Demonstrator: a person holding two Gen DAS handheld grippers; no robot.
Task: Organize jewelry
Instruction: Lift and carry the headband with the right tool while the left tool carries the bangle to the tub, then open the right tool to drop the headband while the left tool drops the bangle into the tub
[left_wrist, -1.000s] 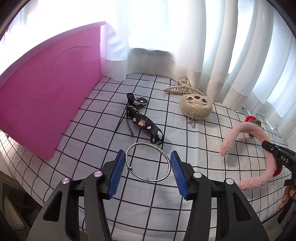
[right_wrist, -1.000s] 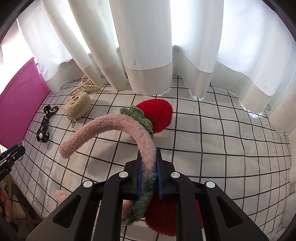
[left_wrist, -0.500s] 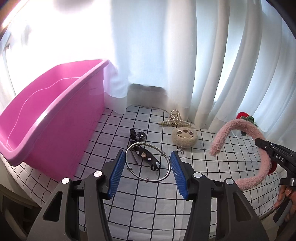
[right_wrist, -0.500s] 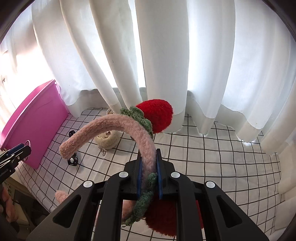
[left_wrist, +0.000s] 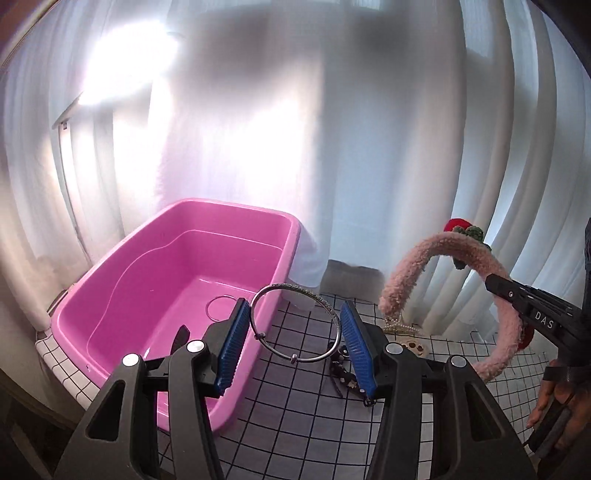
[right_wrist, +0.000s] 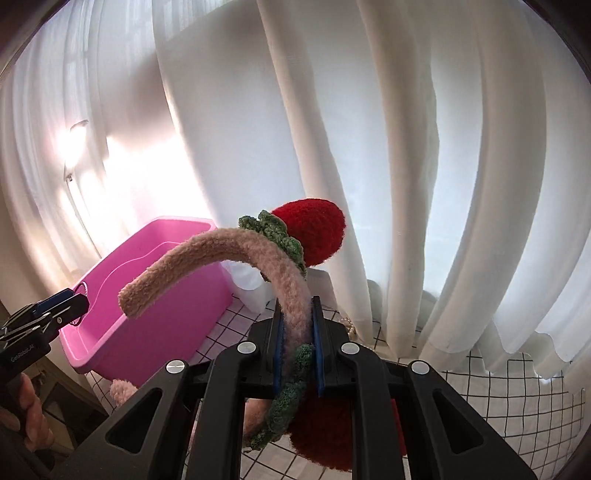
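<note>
My left gripper (left_wrist: 295, 343) is shut on a silver bangle (left_wrist: 317, 301) and holds it in the air beside the right rim of the pink tub (left_wrist: 177, 280). My right gripper (right_wrist: 298, 350) is shut on a fluffy pink headband (right_wrist: 207, 254) with red strawberries (right_wrist: 314, 229) and holds it raised to the right of the tub (right_wrist: 147, 321). The headband also shows in the left wrist view (left_wrist: 417, 266). The left gripper shows at the left edge of the right wrist view (right_wrist: 48, 310).
A checked cloth (left_wrist: 295, 413) covers the table. On it lie a black hair accessory (left_wrist: 341, 371), a pearl claw clip (left_wrist: 400, 328) and a beige plush clip (left_wrist: 415, 345). White curtains (right_wrist: 369, 129) hang behind. The tub holds a ring-shaped mark (left_wrist: 219, 306) and a dark item (left_wrist: 181, 338).
Both grippers have risen well above the table with their items. The left gripper has moved toward the tub, whose inside has come into view.
</note>
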